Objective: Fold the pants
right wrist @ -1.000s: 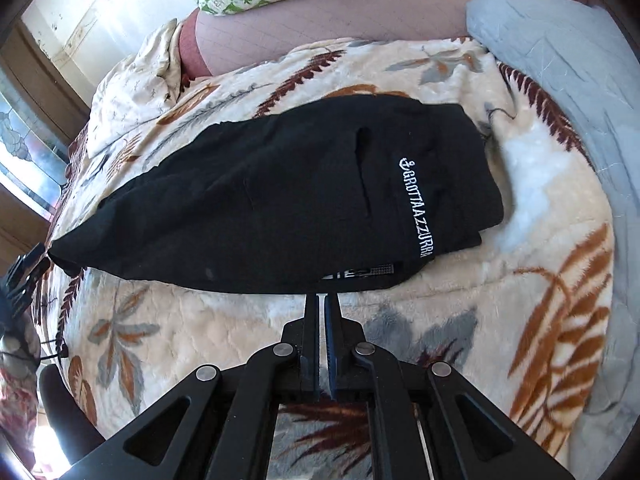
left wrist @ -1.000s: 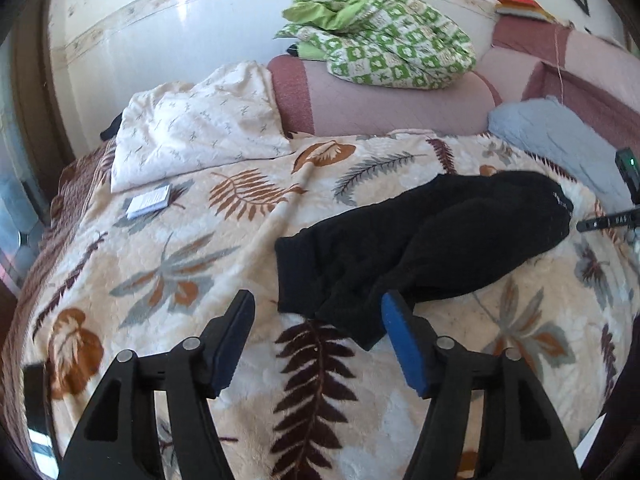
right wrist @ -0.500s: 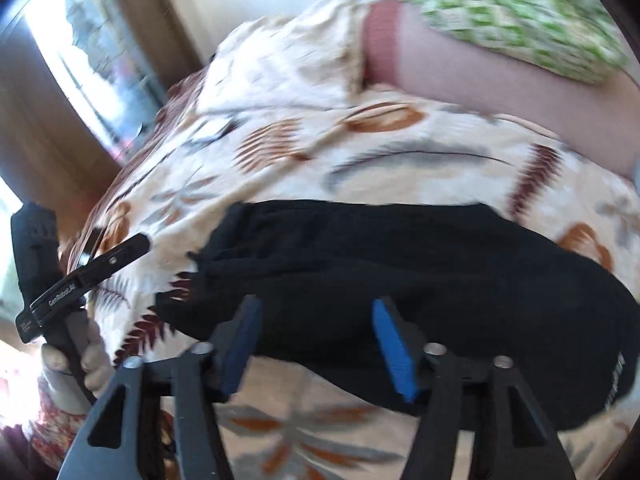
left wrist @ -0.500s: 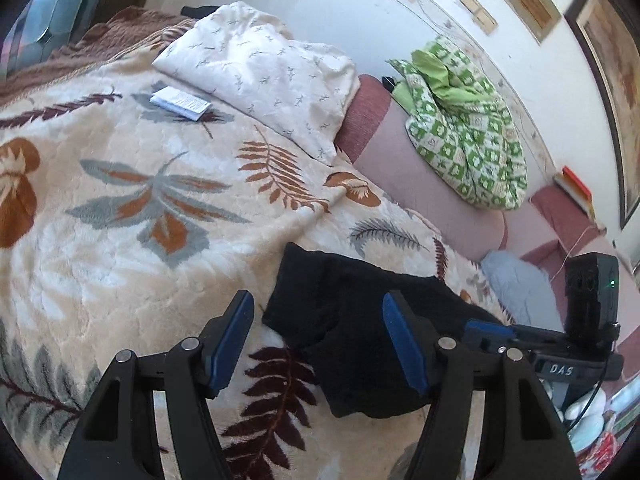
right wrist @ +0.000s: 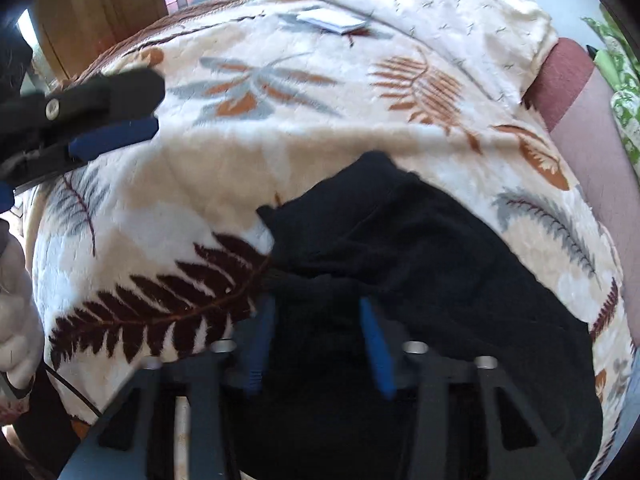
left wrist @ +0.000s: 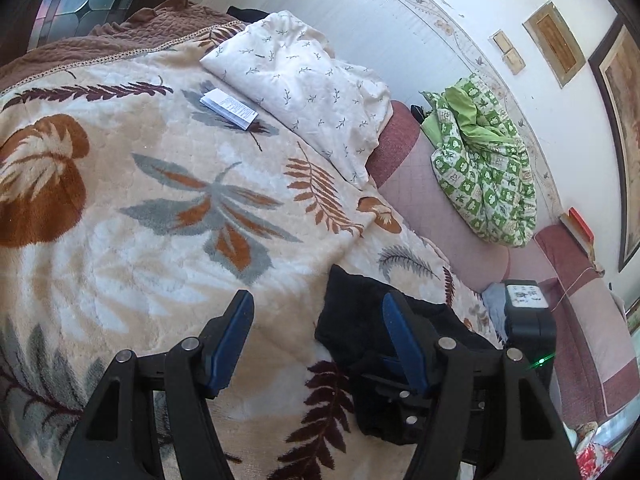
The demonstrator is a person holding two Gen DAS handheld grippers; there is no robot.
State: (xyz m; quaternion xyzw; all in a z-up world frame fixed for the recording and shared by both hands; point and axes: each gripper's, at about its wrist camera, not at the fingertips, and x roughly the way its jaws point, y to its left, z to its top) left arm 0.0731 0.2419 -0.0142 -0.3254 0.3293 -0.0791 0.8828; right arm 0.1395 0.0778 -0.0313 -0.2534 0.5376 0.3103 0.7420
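Black pants (right wrist: 440, 264) lie across a leaf-patterned blanket (right wrist: 280, 152). In the right wrist view my right gripper (right wrist: 318, 338) points steeply down over their near leg end. Its blue pads stand on either side of the bunched hem and the jaws are closing, with cloth between them but no visible pinch. My left gripper (left wrist: 318, 320) hovers open over the blanket at the corner of the pants (left wrist: 352, 320), with nothing between its pads. One left finger (right wrist: 100, 96) shows at the upper left of the right wrist view. The right gripper's body (left wrist: 528, 320) sits just behind the left gripper's right finger.
A white pillow (left wrist: 304, 80) and a small white booklet (left wrist: 228, 108) lie at the far side of the bed. A green patterned quilt (left wrist: 480, 176) rests on mauve cushions (left wrist: 432, 208). A hand (right wrist: 16, 312) shows at the left edge.
My right gripper swung from the waistband end to the leg end, opening from shut and then narrowing. My left gripper rolled and shifted toward the pants' corner, staying open.
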